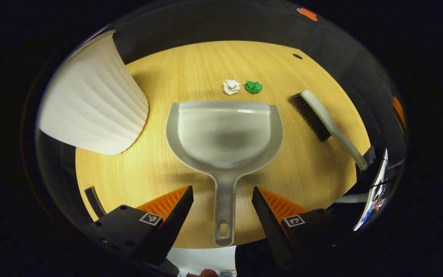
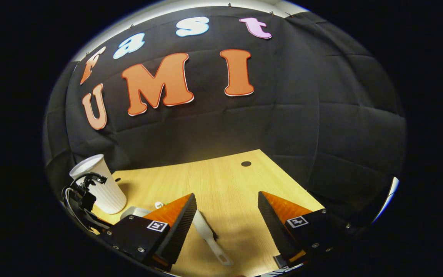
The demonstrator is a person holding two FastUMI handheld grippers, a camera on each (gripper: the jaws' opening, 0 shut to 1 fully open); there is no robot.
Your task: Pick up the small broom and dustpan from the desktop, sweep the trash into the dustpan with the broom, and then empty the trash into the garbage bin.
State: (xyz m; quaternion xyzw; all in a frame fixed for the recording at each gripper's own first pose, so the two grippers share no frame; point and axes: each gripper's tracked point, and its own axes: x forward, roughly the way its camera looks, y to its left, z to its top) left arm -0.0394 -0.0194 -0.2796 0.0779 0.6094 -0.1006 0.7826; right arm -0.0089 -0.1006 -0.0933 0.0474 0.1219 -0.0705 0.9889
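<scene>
A pale grey dustpan [image 1: 225, 130] lies flat on the wooden desktop [image 1: 160, 169], mouth facing away. Its handle [image 1: 224, 207] runs back between the fingers of my left gripper [image 1: 222, 190], which is open and touches neither side. Just past the pan's lip sit a white paper ball [image 1: 231, 87] and a green one [image 1: 253, 87]. The small broom [image 1: 323, 119], dark bristles on a pale handle, lies to the right of the pan. My right gripper [image 2: 227, 196] is open above the desk, with the broom's handle [image 2: 210, 235] lying below, near its left finger.
A white ribbed bin [image 1: 94, 100] stands at the left of the pan, also the bin [image 2: 100, 188] at the desk's far left. A corner of the dustpan [image 2: 135, 211] shows beside it. A cable hole [image 2: 246, 163] is near the back edge. Black cloth wall lies behind.
</scene>
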